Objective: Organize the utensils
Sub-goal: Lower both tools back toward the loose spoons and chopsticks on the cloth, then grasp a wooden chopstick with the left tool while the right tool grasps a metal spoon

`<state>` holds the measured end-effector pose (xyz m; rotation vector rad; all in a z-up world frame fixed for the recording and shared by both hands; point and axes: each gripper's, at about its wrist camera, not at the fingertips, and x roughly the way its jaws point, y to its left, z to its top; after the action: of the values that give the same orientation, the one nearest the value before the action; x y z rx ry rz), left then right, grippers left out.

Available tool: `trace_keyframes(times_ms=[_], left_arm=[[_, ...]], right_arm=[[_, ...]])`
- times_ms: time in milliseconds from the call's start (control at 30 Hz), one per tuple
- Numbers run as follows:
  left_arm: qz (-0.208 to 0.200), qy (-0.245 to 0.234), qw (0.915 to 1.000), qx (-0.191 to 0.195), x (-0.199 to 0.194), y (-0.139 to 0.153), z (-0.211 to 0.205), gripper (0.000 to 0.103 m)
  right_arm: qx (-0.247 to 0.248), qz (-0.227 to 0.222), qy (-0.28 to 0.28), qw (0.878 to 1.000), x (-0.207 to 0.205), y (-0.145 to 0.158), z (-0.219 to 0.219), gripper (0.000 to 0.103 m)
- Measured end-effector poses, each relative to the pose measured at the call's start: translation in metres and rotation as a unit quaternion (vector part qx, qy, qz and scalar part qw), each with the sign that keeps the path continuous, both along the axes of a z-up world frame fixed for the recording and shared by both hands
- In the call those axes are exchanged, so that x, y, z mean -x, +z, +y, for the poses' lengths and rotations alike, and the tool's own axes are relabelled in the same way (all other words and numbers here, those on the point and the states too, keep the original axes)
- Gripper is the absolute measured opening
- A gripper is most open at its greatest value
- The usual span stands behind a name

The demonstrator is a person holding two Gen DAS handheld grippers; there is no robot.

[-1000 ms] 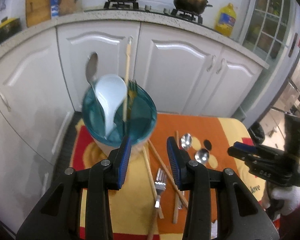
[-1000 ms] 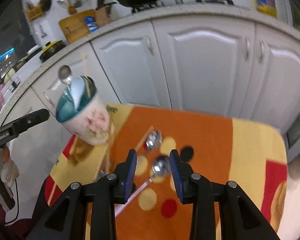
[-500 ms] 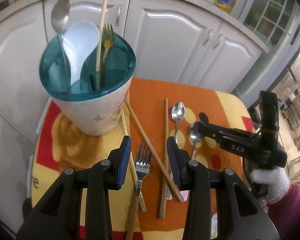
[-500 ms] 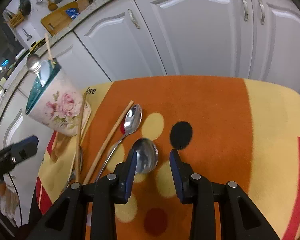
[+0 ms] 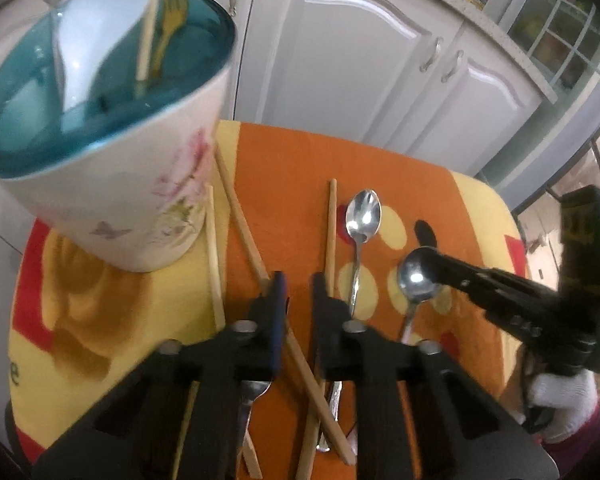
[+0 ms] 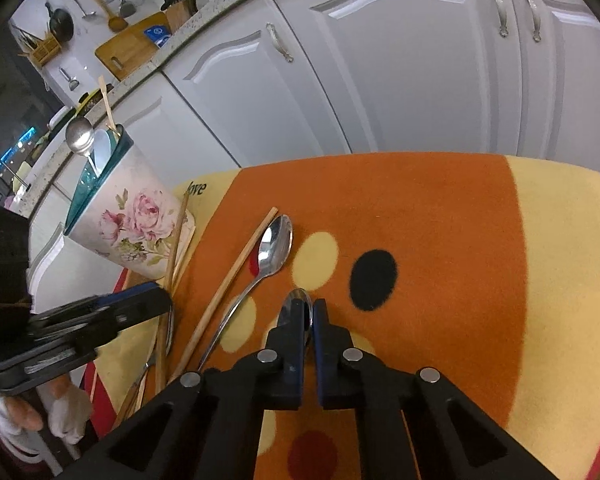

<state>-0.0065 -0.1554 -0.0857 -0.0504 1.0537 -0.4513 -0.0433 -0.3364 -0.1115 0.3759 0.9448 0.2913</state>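
Observation:
A floral cup (image 5: 140,200) with a teal inside holds a white spoon (image 5: 96,36), a metal spoon, a fork and a chopstick; it also shows in the right wrist view (image 6: 128,228). Loose chopsticks (image 5: 244,232), a long spoon (image 5: 362,216) and a fork (image 5: 252,394) lie on the orange and yellow cloth. My right gripper (image 6: 308,308) is shut on the bowl of a round metal spoon (image 5: 416,280). My left gripper (image 5: 298,284) has closed around a chopstick (image 5: 296,352) low over the cloth.
White cabinet doors (image 6: 400,80) stand close behind the small table. The cloth's right half (image 6: 560,260) is bare. The table edges drop off on all sides. The gloved hand (image 5: 560,400) holding the right gripper is at the right.
Both grippers dropped toward the cloth and closed. The right one shut on the round spoon's bowl. The left one moved from the cup down over the crossed chopsticks.

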Motion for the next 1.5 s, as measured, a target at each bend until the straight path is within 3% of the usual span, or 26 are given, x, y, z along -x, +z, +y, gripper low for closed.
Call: trace_keyframes(times_ms=[300,467,533,567,600,833,900,967,1200,1400,1467,1500], left_arm=[[0.017,-0.074,0.9971,0.008,0.034,0.001,-0.014,0.001],[-0.002,-0.041,0.9991,0.003,0.033,0.013,-0.002,0.003],[-0.012,-0.029,0.9995,-0.006,0.030,0.016,0.001,0.013],[-0.016,-0.022,0.9996,-0.013,0.028,0.015,0.002,0.029],[-0.013,-0.013,0.9997,-0.017,0.026,0.013,0.004,0.038],[0.012,-0.008,0.9989,-0.045,0.018,-0.010,-0.012,0.037],[0.007,-0.018,0.9988,-0.046,0.018,-0.012,-0.019,0.011],[0.025,-0.035,0.9985,-0.032,0.019,-0.014,-0.023,0.006],[0.041,-0.122,0.9916,-0.016,0.057,-0.004,-0.039,0.006],[0.041,-0.135,0.9899,-0.015,0.059,0.003,-0.045,0.006],[0.034,-0.132,0.9904,-0.019,0.049,0.008,-0.050,0.014],[0.030,-0.132,0.9905,-0.021,0.045,0.009,-0.053,0.024]], right_arm=[[0.002,0.000,-0.003,1.000,0.016,0.007,-0.019,0.003],[0.005,-0.003,-0.006,1.000,0.023,0.011,-0.032,0.003],[0.009,-0.003,-0.007,1.000,0.024,0.012,-0.035,0.003],[0.010,-0.002,-0.008,1.000,0.025,0.012,-0.036,0.003],[0.010,-0.001,-0.010,1.000,0.026,0.011,-0.038,0.003],[0.011,0.001,-0.008,1.000,0.027,0.010,-0.039,0.003],[0.012,0.001,-0.006,1.000,0.027,0.009,-0.038,0.003],[0.010,0.001,-0.007,1.000,0.027,0.009,-0.039,0.003],[0.016,0.003,-0.013,1.000,0.029,0.008,-0.047,0.003],[0.024,0.008,-0.013,1.000,0.029,0.005,-0.054,0.004],[0.026,0.012,-0.010,1.000,0.028,0.003,-0.054,0.004],[0.028,0.015,-0.009,0.999,0.027,0.002,-0.054,0.004]])
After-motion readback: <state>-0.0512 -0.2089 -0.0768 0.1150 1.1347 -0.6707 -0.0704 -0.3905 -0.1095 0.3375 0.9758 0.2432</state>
